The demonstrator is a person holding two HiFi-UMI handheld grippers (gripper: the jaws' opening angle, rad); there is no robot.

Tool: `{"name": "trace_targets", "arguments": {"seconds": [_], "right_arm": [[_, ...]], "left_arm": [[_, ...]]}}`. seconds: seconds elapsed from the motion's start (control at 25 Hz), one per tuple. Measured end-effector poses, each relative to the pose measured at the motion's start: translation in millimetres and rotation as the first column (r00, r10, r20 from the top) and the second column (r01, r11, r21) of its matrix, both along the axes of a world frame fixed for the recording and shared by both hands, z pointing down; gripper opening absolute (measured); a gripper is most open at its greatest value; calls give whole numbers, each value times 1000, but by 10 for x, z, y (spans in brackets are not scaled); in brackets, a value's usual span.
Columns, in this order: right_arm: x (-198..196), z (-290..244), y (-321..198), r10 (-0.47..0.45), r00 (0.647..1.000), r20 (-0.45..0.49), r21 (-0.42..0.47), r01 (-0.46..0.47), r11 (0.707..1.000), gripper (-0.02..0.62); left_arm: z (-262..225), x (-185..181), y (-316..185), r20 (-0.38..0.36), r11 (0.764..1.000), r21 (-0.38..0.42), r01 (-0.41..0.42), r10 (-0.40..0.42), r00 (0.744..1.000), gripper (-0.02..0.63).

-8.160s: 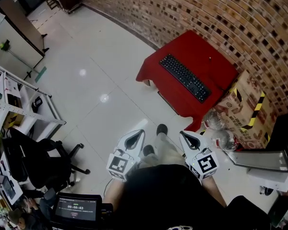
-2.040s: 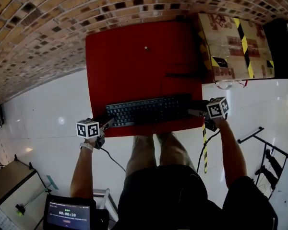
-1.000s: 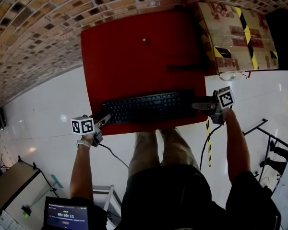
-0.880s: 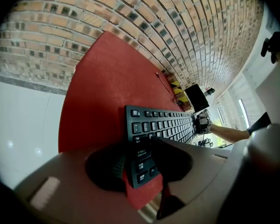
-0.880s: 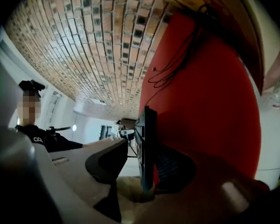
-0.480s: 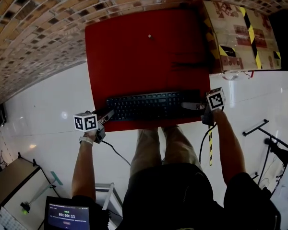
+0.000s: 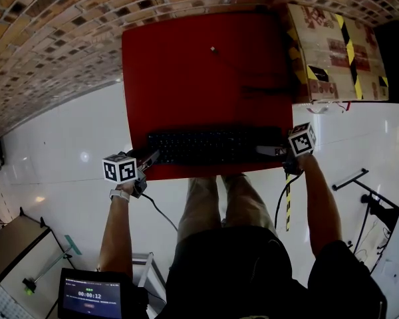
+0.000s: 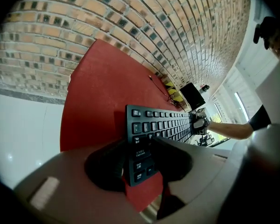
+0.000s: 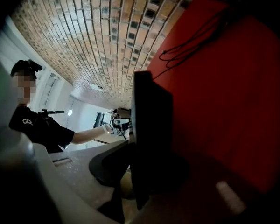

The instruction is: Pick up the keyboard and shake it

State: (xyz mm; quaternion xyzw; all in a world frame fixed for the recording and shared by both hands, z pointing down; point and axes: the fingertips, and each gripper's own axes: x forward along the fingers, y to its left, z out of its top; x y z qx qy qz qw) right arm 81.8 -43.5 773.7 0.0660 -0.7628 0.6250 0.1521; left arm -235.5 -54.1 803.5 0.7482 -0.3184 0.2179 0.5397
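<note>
Head view shows one red worktop [image 7: 186, 72] set against a brick wall [image 7: 46, 38], and on it one black keyboard [image 7: 213, 145] lying lengthwise along the worktop's near edge. Two grippers are at it, one at each end. The left gripper [image 7: 148, 158] is at the near left corner. In the left gripper view its two jaws are clamped on the keyboard's left end, one jaw on the key side and one on the underside. The right gripper [image 7: 261, 150] is at the near right corner. Its jaws have just been closing, and in the right gripper view the keyboard's right end stands edge-on between them, with a jaw against each face. Whether the keyboard has left the cloth I cannot tell. One cardboard box [image 7: 332, 45] with yellow-and-black tape sits just beside the worktop's right edge. One small screen [image 7: 90, 301] shows at the bottom left.
</note>
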Motion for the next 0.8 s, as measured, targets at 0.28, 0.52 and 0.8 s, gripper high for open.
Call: {"name": "trace_targets", "arguments": {"seconds": [0.28, 0.52, 0.8], "right_arm": [[-20, -415, -266, -14, 1000, 28, 172, 9, 985, 80], [10, -1063, -664, -16, 1000, 22, 431, 5, 903, 71], [102, -2033, -1017, -38, 999, -9, 678, 34, 734, 64]], "left_arm": [[-394, -3, -293, -16, 989, 145, 25, -23, 1000, 176], [-1125, 23, -817, -10, 913, 406, 37, -36, 999, 176], [-2066, 103, -1209, -37, 770, 637, 37, -18, 999, 178]]}}
